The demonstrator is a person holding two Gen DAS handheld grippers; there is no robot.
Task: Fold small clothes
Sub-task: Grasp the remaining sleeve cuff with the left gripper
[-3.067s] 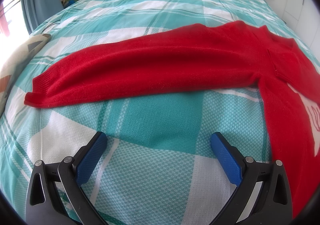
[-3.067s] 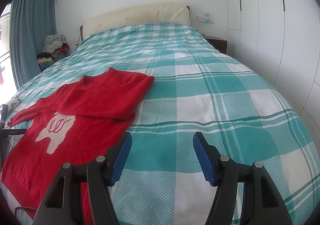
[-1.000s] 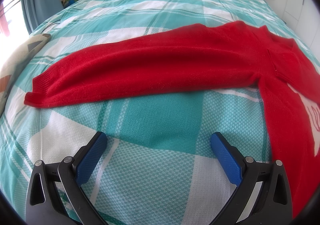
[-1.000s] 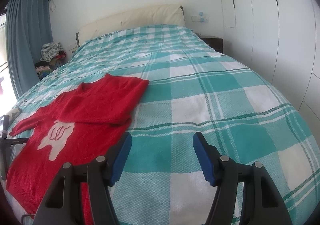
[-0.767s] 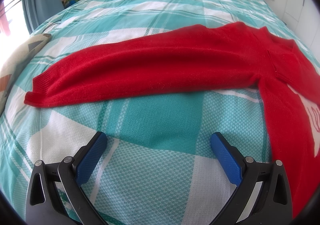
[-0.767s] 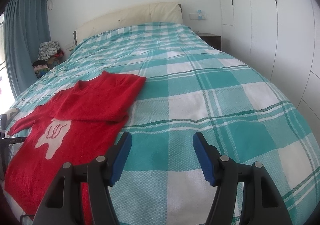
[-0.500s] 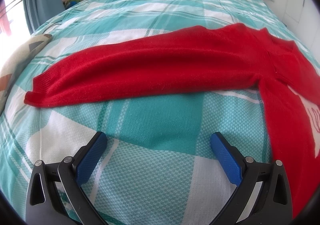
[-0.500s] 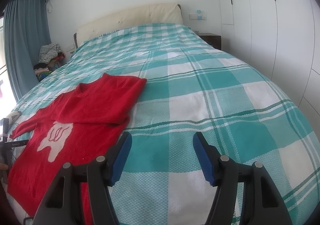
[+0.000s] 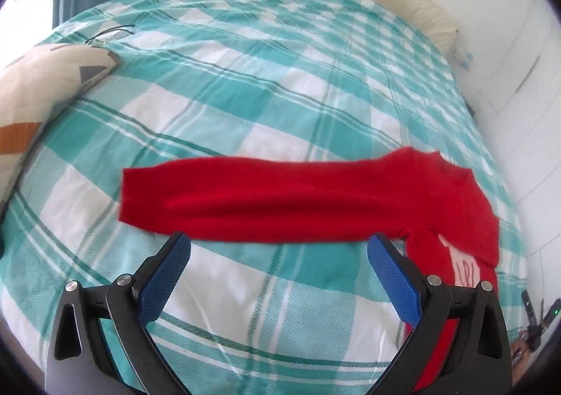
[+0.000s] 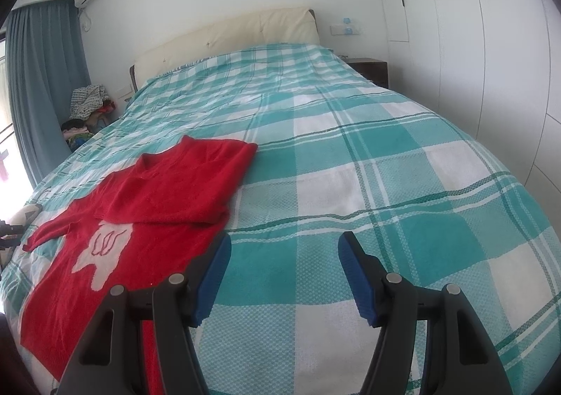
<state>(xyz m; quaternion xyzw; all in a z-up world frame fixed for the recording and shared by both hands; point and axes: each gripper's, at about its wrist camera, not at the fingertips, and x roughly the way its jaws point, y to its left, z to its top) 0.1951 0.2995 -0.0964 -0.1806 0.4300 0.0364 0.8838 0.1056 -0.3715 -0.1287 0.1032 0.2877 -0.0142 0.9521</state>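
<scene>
The left gripper has been raised above the outstretched sleeve, jaws released, seemingly for a grasp; the red sweater lies on the checked bedspread; the right gripper is kept unclenched, empty.

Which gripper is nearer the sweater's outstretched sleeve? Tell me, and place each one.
Left. The left gripper hangs open right at the outstretched sleeve. The right gripper is open beside the sweater's opposite side.
</scene>
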